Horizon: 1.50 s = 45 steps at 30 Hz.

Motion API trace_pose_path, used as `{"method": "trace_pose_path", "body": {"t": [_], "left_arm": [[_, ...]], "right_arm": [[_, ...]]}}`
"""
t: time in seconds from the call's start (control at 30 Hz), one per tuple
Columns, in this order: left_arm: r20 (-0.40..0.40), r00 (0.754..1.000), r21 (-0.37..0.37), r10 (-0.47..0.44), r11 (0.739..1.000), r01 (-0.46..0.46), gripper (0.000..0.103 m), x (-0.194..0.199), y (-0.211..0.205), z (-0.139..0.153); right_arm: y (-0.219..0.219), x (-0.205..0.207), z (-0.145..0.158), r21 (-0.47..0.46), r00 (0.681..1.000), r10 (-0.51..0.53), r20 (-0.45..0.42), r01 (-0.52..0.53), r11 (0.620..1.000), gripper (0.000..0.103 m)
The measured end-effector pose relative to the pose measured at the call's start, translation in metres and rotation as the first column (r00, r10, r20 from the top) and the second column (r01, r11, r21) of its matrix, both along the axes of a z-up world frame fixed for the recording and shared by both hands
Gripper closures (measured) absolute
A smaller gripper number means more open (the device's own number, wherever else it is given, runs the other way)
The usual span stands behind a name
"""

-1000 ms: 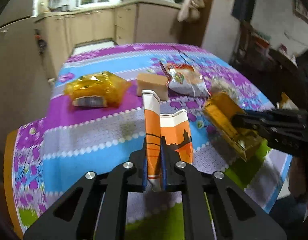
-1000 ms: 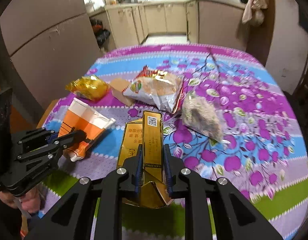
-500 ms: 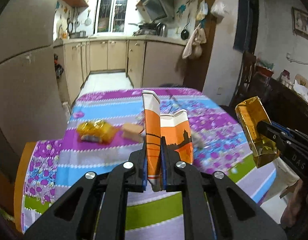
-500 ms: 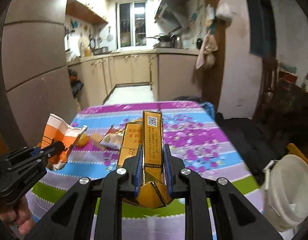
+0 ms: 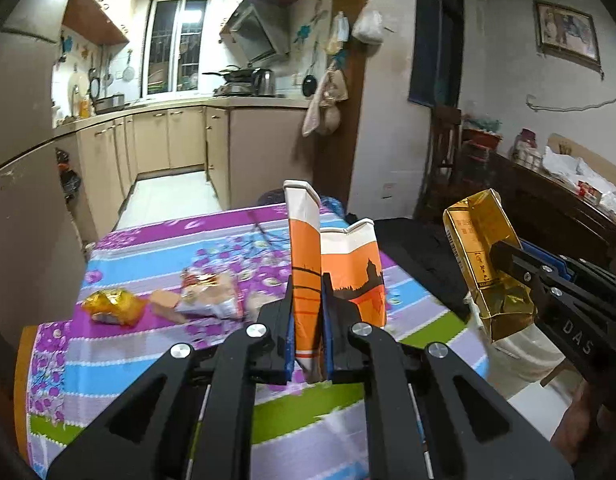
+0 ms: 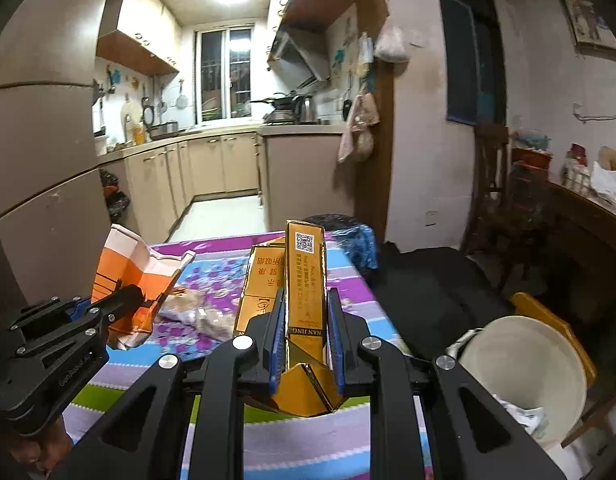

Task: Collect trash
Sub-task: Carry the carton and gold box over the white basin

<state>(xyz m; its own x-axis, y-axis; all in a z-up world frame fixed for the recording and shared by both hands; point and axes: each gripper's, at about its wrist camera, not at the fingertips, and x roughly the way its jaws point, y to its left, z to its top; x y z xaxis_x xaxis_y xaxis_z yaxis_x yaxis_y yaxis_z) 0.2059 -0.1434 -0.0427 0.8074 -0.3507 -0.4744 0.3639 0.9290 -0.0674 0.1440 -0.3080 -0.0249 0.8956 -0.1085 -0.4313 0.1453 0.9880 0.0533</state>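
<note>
Two cartons ride above the floral-clothed bench: the left gripper has its jaws pinching an upright orange-and-white paper carton; the right gripper pinches an upright gold cardboard box. Rightmost, the white plastic bin sits nearest the right gripper, low to its right.

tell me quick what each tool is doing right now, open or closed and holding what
Left tool: closed on the flattened orange and white carton.
Right tool: closed on the flattened gold cigarette carton.

Beige kitchen cabinets, barred window
</note>
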Motion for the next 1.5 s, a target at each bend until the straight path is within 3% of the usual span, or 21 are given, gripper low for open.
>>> {"method": "trace_pose_path", "body": {"t": [0.53, 0.97, 1.23, 1.5], "left_arm": [[0.011, 0.988, 0.048, -0.157, 0.987, 0.156, 0.094, -0.012, -0.108, 0.006], [-0.034, 0.943, 0.056, -0.331, 0.941, 0.333, 0.094, -0.02, -0.226, 0.01], [-0.134, 0.904, 0.084, -0.407, 0.904, 0.419, 0.094, -0.017, -0.293, -0.013], [-0.258, 0.868, 0.124, -0.424, 0.877, 0.465, 0.094, -0.009, -0.346, -0.052]], "right_arm": [[-0.117, -0.05, 0.009, 0.016, 0.986, -0.164, -0.007, 0.164, 0.986, 0.083], [-0.253, -0.097, 0.005, 0.011, 0.929, -0.359, -0.088, 0.361, 0.932, 0.083], [-0.339, -0.091, -0.029, 0.078, 0.888, -0.394, -0.239, 0.422, 0.903, 0.083], [-0.388, -0.062, -0.082, 0.158, 0.847, -0.363, -0.388, 0.449, 0.88, 0.083]]}}
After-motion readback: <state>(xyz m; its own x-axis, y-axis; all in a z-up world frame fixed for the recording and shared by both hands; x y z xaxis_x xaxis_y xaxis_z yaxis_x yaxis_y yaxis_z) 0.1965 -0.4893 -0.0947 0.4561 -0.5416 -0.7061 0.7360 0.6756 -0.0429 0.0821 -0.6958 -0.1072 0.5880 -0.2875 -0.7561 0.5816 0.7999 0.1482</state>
